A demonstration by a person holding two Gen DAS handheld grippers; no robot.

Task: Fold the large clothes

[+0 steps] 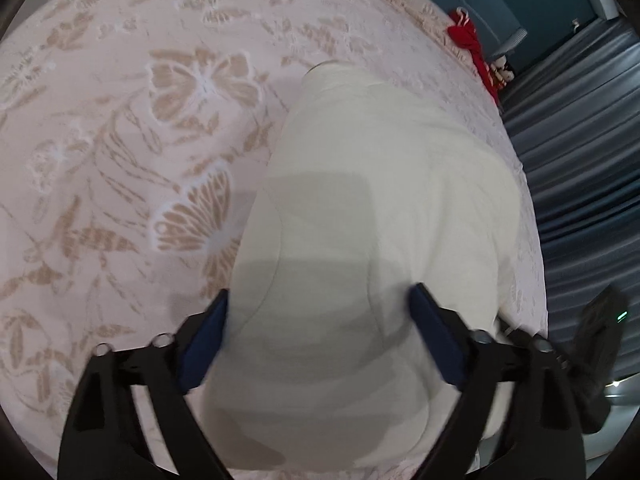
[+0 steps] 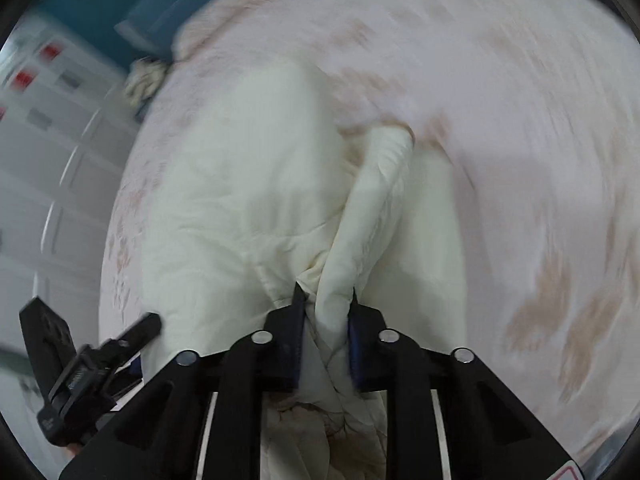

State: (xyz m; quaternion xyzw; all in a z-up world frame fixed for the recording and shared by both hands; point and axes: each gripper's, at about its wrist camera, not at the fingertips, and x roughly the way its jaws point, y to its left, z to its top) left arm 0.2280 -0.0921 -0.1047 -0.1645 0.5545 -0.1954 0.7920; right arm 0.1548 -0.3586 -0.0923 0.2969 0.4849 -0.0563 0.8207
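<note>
On a bed covered by a pale pink bedspread with tan butterfly and leaf patterns [image 1: 132, 152], a large cream-white padded garment [image 1: 372, 208] lies spread out near the bed's edge. The left hand-held gripper [image 1: 320, 332] hovers above the garment with its blue-padded fingers [image 1: 202, 344] wide apart, holding nothing. The right hand-held gripper [image 2: 325, 332] is clamped on a bunched fold of the same garment [image 2: 240, 200]. A red cloth [image 1: 470, 44] rests at the bed's far edge.
</note>
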